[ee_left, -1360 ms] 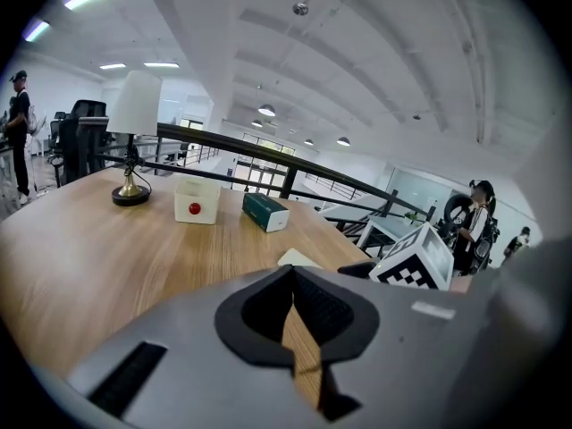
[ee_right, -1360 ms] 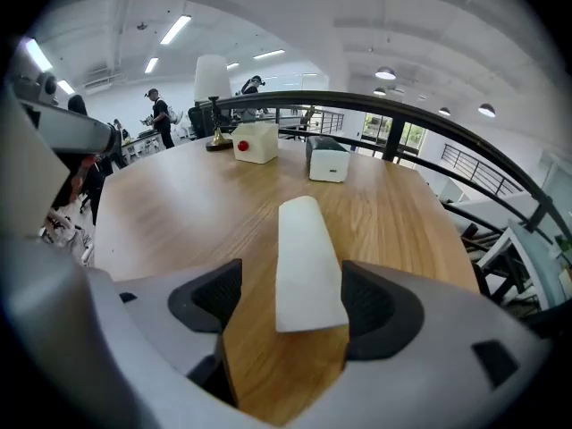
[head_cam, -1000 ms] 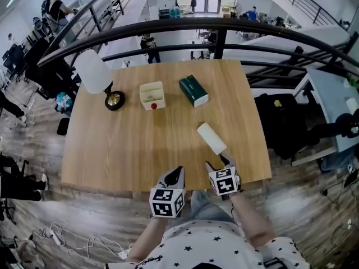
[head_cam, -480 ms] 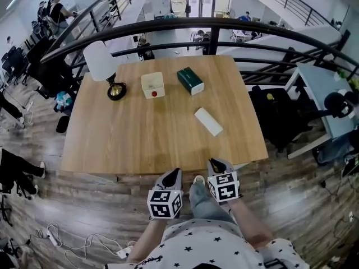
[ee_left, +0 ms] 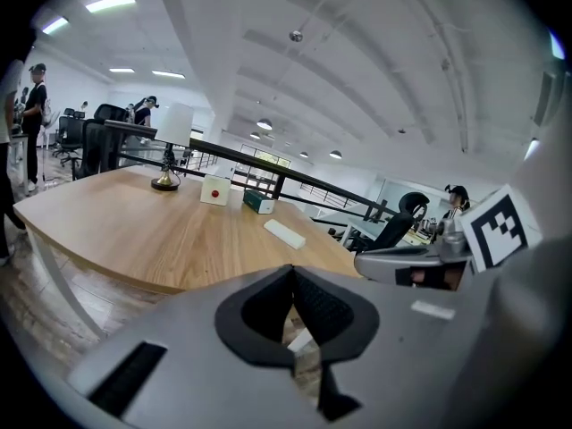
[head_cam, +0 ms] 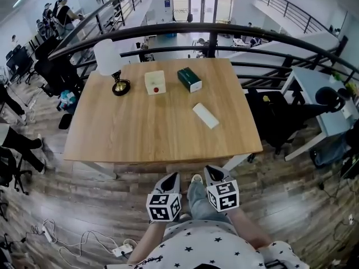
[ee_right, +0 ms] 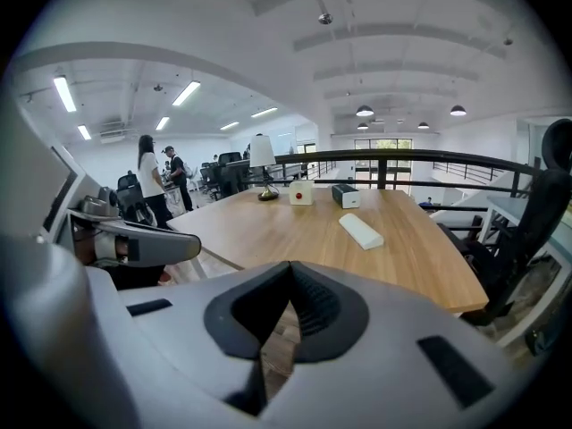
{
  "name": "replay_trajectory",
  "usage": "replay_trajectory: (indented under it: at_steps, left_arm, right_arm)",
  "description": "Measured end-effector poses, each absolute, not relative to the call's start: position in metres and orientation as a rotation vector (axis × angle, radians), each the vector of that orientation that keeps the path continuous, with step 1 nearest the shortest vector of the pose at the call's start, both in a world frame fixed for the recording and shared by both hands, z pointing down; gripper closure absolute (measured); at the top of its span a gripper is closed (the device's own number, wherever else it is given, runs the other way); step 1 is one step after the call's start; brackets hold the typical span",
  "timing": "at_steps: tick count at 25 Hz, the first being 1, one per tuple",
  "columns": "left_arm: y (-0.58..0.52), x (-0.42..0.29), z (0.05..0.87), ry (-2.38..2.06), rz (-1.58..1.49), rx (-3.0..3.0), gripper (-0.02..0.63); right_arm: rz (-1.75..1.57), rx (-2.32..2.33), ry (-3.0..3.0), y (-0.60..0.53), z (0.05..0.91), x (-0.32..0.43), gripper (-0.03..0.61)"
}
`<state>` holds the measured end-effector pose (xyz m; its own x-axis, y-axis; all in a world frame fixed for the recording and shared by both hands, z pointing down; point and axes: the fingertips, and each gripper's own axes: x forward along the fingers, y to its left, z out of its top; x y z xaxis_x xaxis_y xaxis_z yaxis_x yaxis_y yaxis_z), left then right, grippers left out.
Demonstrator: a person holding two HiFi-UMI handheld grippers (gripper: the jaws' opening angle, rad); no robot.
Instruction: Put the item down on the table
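Note:
The item, a white oblong block [head_cam: 205, 115], lies flat on the right half of the wooden table [head_cam: 151, 128], with nothing touching it. It also shows as the white block [ee_left: 284, 233] in the left gripper view and the white block [ee_right: 361, 230] in the right gripper view. Both grippers are held side by side in front of the person's body, back from the table's near edge and over the floor. My left gripper [head_cam: 173, 178] is shut and empty. My right gripper [head_cam: 212, 172] is shut and empty too, its jaws meeting tip to tip [ee_right: 288, 266].
At the table's far side stand a lamp [head_cam: 109, 60], a small white box with a red dot [head_cam: 155, 82] and a dark green box [head_cam: 189, 79]. A black railing [head_cam: 213, 29] curves behind the table. Office chairs and a desk [head_cam: 314, 94] stand at the right, with people at the far left.
The right gripper was open at the white block's near end; it is now shut and drawn back off the table. Both grippers and the person have moved away from the table edge.

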<state>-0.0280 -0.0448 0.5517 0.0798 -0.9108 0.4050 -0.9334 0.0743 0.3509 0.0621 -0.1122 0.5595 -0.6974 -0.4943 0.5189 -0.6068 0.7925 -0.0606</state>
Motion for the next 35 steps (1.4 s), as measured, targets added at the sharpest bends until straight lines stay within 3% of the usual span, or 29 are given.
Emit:
replay_trajectory:
  at_steps: [35]
  left_arm:
    - [-0.018,0.0,0.546,-1.812,0.093,1.878,0.601]
  right_arm:
    - [0.311,0.706,-2.633,-0.068,0.533,0.064,0.584]
